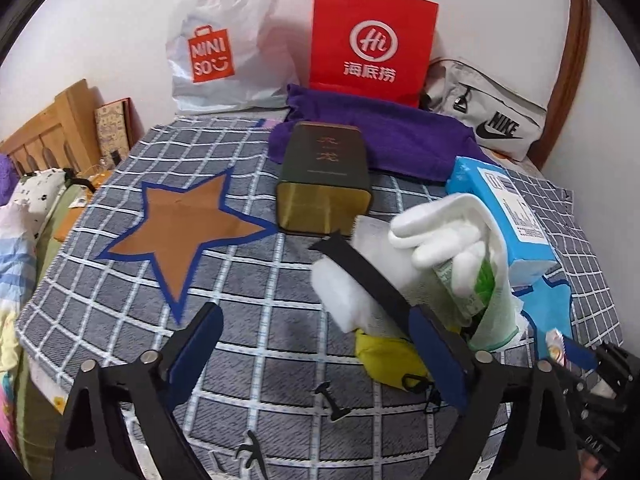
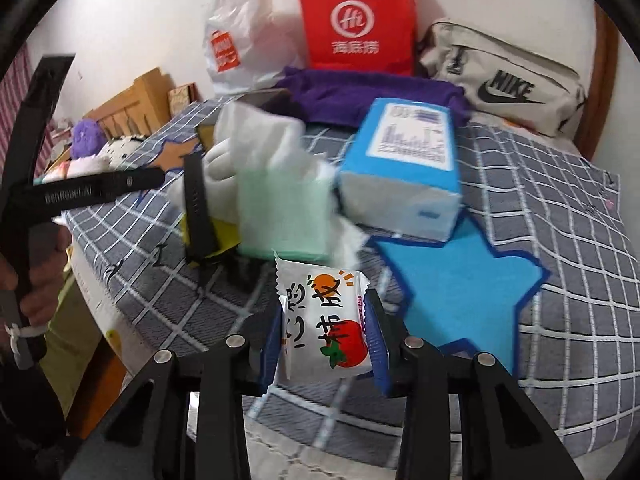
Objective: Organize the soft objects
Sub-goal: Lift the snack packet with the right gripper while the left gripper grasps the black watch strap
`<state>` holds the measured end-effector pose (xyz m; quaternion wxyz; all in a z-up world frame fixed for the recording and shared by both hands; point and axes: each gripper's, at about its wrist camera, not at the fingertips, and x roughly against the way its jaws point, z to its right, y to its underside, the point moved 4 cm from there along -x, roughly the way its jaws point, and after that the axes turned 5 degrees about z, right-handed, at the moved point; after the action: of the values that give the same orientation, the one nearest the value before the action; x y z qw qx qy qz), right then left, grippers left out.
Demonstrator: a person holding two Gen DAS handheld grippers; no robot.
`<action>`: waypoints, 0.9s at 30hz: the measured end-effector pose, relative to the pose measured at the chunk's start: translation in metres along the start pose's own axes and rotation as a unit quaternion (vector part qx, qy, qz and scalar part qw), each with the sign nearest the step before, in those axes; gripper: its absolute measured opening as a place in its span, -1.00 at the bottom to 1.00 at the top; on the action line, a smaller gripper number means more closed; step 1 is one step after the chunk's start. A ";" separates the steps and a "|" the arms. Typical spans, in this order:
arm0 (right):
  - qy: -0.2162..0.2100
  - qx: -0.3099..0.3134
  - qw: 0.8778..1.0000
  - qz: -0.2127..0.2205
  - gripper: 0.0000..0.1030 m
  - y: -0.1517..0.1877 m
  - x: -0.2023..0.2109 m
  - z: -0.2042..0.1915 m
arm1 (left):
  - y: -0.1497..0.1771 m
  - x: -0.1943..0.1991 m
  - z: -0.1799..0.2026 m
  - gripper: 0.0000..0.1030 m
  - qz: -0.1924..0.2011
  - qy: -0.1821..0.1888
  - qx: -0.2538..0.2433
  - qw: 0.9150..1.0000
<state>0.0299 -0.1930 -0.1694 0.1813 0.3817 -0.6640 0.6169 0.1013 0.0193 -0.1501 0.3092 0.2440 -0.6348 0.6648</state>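
Pinching a white tissue pack (image 2: pixel 324 328) with orange and tomato print, right gripper (image 2: pixel 325 338) has both blue pads tight on its sides, held above the checked cloth (image 2: pixel 560 280). Just ahead: blue star (image 2: pixel 460 280), partly under a blue tissue box (image 2: pixel 404 172). Left of the box sits the soft pile: white gloves (image 1: pixel 436 228), green cloth (image 2: pixel 280 216), white foam block (image 1: pixel 344 292), yellow pouch (image 1: pixel 384 356), black strap (image 1: pixel 360 268) lying across the foam.

Left gripper (image 1: pixel 324 344) spread wide, nothing between the fingers, low over the cloth; its right finger is close to the pouch and foam. Brown star (image 1: pixel 184 228) well left of the pile. Dark tin (image 1: pixel 324 184) behind, on its side, touching the purple towel (image 1: pixel 400 136). At the wall: Miniso bag (image 1: pixel 224 44), red bag (image 1: pixel 372 40), Nike bag (image 1: pixel 492 120).
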 end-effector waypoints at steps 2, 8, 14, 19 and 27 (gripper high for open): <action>0.004 -0.005 1.000 0.001 -0.27 0.000 0.000 0.008 | 0.000 -0.004 0.002 0.45 -0.004 0.010 0.004 1.000; 0.004 -0.023 1.000 0.000 -0.27 0.000 -0.005 0.027 | -0.008 -0.022 0.003 0.07 -0.013 0.030 0.020 0.999; -0.001 -0.035 0.999 -0.004 -0.26 -0.001 -0.009 0.037 | -0.013 -0.037 0.010 -0.24 -0.030 0.056 0.031 0.997; -0.005 -0.042 0.999 -0.009 -0.26 -0.004 -0.017 0.039 | -0.019 -0.040 0.009 -0.60 -0.022 0.054 0.032 0.998; 0.003 -0.038 0.999 -0.011 -0.26 -0.008 -0.018 0.040 | -0.026 -0.030 0.003 -0.85 -0.008 0.078 0.022 0.997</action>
<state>0.0571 -0.2255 -0.1836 0.2041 0.3799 -0.6826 0.5899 0.1405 0.0130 -0.1532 0.3572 0.2035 -0.5919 0.6933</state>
